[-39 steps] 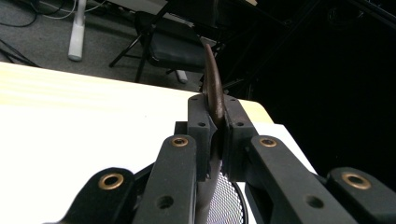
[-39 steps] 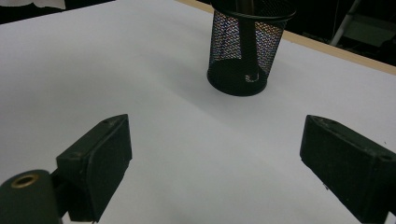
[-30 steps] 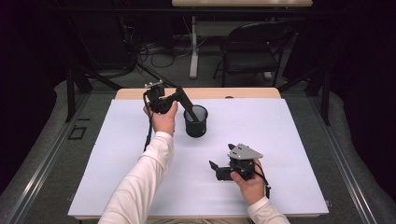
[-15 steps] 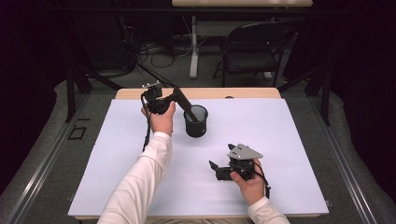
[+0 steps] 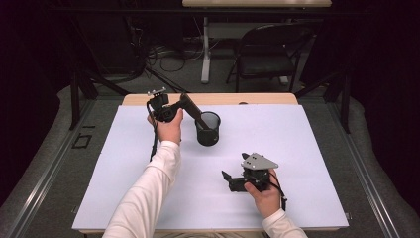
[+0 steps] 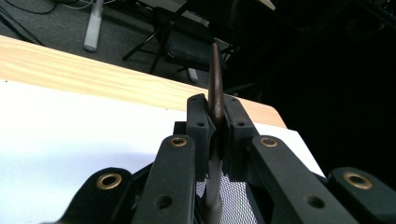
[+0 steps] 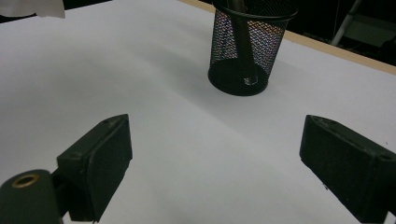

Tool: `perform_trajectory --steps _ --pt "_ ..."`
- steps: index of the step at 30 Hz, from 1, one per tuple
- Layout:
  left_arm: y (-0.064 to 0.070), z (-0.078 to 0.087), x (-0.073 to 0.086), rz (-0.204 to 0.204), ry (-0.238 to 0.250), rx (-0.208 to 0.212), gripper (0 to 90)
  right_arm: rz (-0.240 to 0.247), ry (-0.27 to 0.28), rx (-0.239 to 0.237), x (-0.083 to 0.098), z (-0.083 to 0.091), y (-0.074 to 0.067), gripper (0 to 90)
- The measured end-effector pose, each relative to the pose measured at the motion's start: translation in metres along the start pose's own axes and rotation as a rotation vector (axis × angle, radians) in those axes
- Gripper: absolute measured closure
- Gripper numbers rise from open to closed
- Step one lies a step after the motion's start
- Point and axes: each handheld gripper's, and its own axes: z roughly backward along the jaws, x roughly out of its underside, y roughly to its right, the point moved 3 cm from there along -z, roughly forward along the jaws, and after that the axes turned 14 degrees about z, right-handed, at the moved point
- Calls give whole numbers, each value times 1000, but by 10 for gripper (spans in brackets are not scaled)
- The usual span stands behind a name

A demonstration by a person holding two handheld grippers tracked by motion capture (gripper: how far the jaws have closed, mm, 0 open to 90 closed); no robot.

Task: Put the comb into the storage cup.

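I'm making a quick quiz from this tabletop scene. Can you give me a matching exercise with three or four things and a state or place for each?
Things:
1. left tongs
2. right tongs
3. mesh cup
4. dark utensil

States or places:
A. upright on the white table cover
B. open, nothing between the jaws
C. clamped between jaws, lower end inside the cup
D. shut on a thin dark handle

Pairs: 1-D, 2-B, 3-A, 4-C
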Motion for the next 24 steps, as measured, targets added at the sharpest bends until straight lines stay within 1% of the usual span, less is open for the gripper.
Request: perform_trajectory --steps 10,19,24 --pt "-5 1 0 9 5 -5 831 1 -2 -1 0 0 0 92" --pt "-6 1 0 9 2 -8 823 1 -2 0 0 0 0 98" --pt "-6 0 1 15 6 -6 812 3 -2 -1 0 0 0 99"
